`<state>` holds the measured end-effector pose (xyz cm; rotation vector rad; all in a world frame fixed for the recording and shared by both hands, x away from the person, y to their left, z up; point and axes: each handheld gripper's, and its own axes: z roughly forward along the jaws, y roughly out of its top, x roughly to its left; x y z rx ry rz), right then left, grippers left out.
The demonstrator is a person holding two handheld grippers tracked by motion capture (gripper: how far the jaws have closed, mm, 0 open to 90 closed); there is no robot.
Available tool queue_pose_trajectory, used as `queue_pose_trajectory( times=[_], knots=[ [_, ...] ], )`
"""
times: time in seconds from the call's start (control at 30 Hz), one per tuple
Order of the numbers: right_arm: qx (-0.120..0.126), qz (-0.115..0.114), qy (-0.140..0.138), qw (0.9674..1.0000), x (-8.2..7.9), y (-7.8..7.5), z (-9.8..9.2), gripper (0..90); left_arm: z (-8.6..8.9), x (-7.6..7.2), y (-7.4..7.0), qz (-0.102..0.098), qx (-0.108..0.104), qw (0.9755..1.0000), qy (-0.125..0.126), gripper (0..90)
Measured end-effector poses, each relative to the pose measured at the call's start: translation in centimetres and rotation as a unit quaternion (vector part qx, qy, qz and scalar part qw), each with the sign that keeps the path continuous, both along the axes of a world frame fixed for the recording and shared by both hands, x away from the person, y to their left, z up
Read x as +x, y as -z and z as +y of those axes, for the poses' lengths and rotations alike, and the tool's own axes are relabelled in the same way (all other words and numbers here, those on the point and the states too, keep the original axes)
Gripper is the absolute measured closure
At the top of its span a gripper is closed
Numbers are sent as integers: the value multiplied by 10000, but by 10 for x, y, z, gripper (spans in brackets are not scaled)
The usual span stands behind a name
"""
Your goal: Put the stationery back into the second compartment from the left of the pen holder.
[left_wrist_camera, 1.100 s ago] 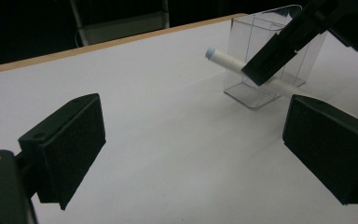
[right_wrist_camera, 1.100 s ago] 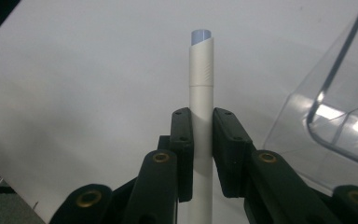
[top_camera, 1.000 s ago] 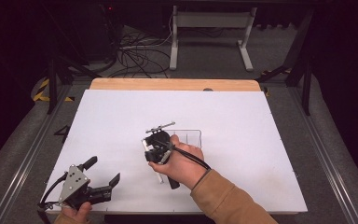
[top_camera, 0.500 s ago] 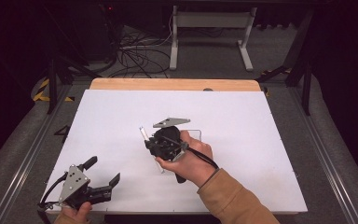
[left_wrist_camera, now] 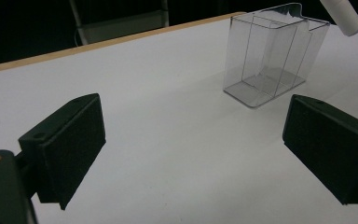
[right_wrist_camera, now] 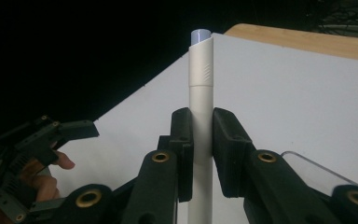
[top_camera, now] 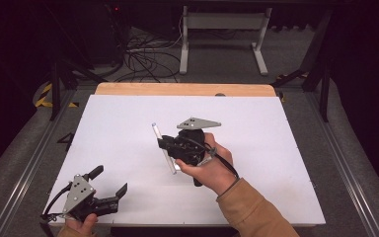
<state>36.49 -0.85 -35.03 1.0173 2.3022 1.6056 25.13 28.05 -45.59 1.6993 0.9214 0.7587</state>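
Observation:
A white marker pen [right_wrist_camera: 200,88] with a pale blue end stands clamped between the pads of my right gripper [right_wrist_camera: 200,140], which is shut on its barrel. From above, the pen [top_camera: 162,145] slants across the table's middle, held off the surface by the right gripper [top_camera: 173,147]. A clear plastic box [left_wrist_camera: 270,51], upright and empty, stands on the white tabletop [left_wrist_camera: 168,140] ahead of my left gripper [left_wrist_camera: 196,135]. The pen's end [left_wrist_camera: 342,14] hangs above that box. The left gripper [top_camera: 109,180] rests at the near left corner, open with nothing between its fingers.
The white board [top_camera: 286,148] lies on a wooden table whose far edge [top_camera: 182,89] shows as a tan strip. Dark floor, cables [top_camera: 143,57] and a metal stand [top_camera: 222,19] lie beyond. The box's rim [right_wrist_camera: 317,170] shows just below the right gripper.
The right hand has risen and shifted right with the pen, and rolled so the grey plate faces up. The pen now slants toward the far left. The left gripper has stayed put.

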Motion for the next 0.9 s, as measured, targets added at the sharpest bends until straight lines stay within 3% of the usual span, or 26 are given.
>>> queue_pose_trajectory(
  times=[0.27, 0.57, 0.8, 0.9],
  knots=[
    [477, -393, -89, 9980, 5, -2, -18, 791, 0, 0, 0, 8, -5, 10000, 7, 66],
    [848, -784, -62, 9933, 11, 0, -38, 791, -1, 0, 0, 5, 1, 10000, -3, 66],
    [841, -1159, 45, 9897, 18, 4, -47, 790, 0, 0, 0, 5, 13, 10000, 6, 66],
    [839, -1204, 10, 9892, 22, 8, -50, 790, 0, 0, 0, 12, -3, 10000, 2, 66]
  ],
)
